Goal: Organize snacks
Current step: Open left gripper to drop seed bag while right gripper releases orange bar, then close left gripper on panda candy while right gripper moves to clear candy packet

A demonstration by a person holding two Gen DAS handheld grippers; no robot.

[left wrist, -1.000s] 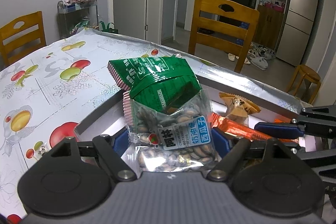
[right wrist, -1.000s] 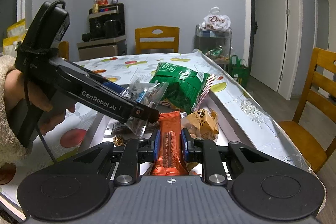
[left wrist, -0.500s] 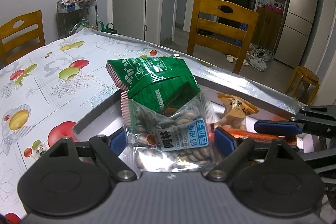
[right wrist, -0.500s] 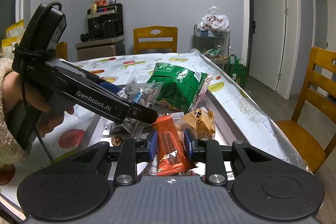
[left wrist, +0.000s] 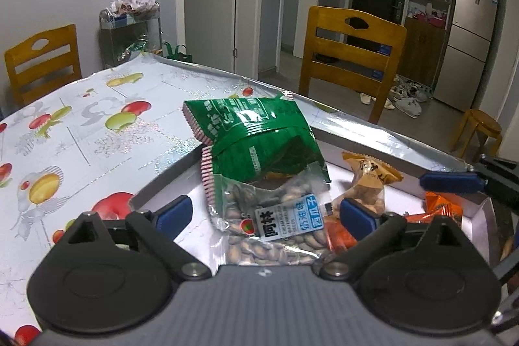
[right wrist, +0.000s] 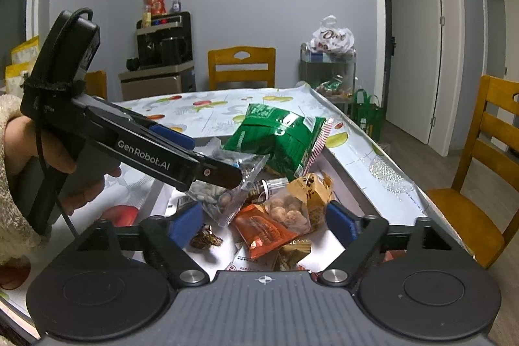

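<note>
A white box [left wrist: 486, 209] on the table holds snacks. A clear seed packet [left wrist: 275, 219] lies loose between the spread fingers of my open left gripper [left wrist: 266, 214]. A green bag [left wrist: 256, 135] leans on the box's far rim. My right gripper [right wrist: 264, 221] is open over the box. Below it lie an orange wrapper [right wrist: 262, 231] and a tan nut packet [right wrist: 301, 203]. The seed packet [right wrist: 227, 193] and green bag [right wrist: 279, 138] also show in the right wrist view, partly behind the left gripper's fingers [right wrist: 175, 151].
The table has a fruit-print cloth [left wrist: 81, 132]. Wooden chairs [left wrist: 350, 54] stand around it. A metal cart [left wrist: 129, 38] with bags stands by the wall. More small wrapped snacks [right wrist: 207, 239] lie in the box near the front.
Both grippers have opened. The left one let go of the seed packet. The right one let go of the orange wrapper, which now lies in the box.
</note>
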